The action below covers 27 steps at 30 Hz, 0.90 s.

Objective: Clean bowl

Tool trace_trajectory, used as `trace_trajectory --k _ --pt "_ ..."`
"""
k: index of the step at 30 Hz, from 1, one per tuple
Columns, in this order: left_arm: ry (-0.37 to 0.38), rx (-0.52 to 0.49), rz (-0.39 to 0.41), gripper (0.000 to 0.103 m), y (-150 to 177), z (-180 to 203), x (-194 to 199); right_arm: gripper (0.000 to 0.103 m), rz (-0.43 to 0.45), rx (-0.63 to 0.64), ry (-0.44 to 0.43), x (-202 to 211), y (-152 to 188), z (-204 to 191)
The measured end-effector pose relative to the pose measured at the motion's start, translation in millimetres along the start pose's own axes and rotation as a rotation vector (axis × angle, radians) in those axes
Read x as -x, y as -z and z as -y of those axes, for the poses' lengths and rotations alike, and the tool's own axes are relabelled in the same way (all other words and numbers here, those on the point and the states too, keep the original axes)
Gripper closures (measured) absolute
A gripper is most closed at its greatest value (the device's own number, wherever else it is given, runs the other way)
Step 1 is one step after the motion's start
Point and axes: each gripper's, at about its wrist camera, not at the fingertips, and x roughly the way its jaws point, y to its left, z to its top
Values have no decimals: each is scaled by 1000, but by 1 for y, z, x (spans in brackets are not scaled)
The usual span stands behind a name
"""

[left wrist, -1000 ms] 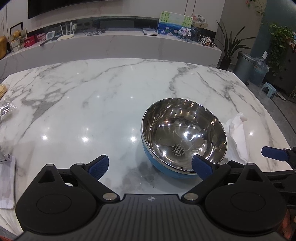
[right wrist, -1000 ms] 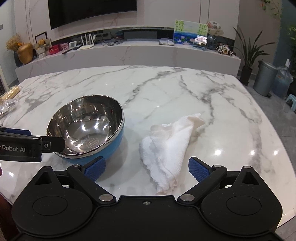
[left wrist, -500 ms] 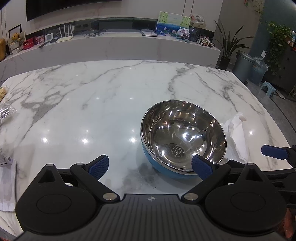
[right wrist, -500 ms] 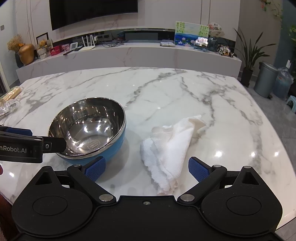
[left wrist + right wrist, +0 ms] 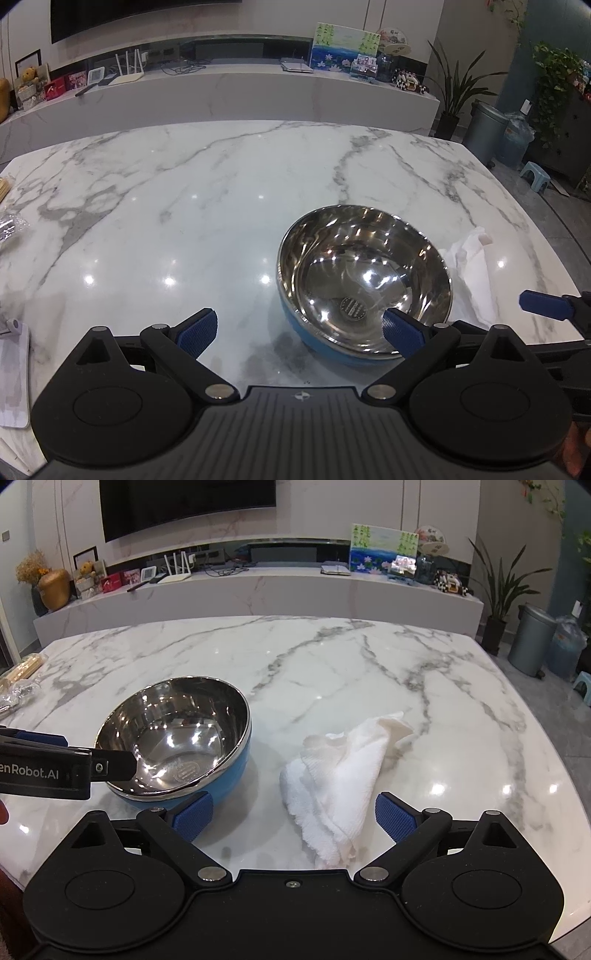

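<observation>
A bowl (image 5: 364,273), steel inside and blue outside, stands upright on the marble table (image 5: 207,192); it also shows in the right wrist view (image 5: 177,734). A crumpled white cloth (image 5: 340,779) lies on the table to its right, and its edge shows in the left wrist view (image 5: 472,269). My left gripper (image 5: 299,332) is open and empty, its right finger over the bowl's near rim. My right gripper (image 5: 293,816) is open and empty, its jaws either side of the cloth's near end, left finger by the bowl's base.
A white card (image 5: 13,373) and a clear wrapper (image 5: 9,225) lie at the table's left edge. A bamboo roll (image 5: 22,668) lies at the far left. The table's near and right edges are close. A long counter (image 5: 258,594) stands behind.
Both grippers have risen or tilted slightly, so the bowl and cloth sit a little lower in view. Both stay open. The bowl and cloth have not moved.
</observation>
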Motion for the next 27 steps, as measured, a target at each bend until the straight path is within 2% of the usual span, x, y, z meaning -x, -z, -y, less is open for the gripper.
trace_trajectory --k 11,16,19,25,27 --pt "-21 -124 60 6 -43 1 9 10 7 -20 9 -13 -2 16" --pt "4 -116 -29 6 -51 -6 -10 11 4 -27 -3 -16 -1 18" --pt "19 -122 -62 6 -51 -12 -23 17 7 -18 -3 -17 -3 19" --pt "26 -140 -131 10 -52 -18 -44 19 -16 -63 14 -23 -7 32" --pt "31 -146 -145 15 -52 -20 -47 22 -33 -74 20 -27 -9 36"
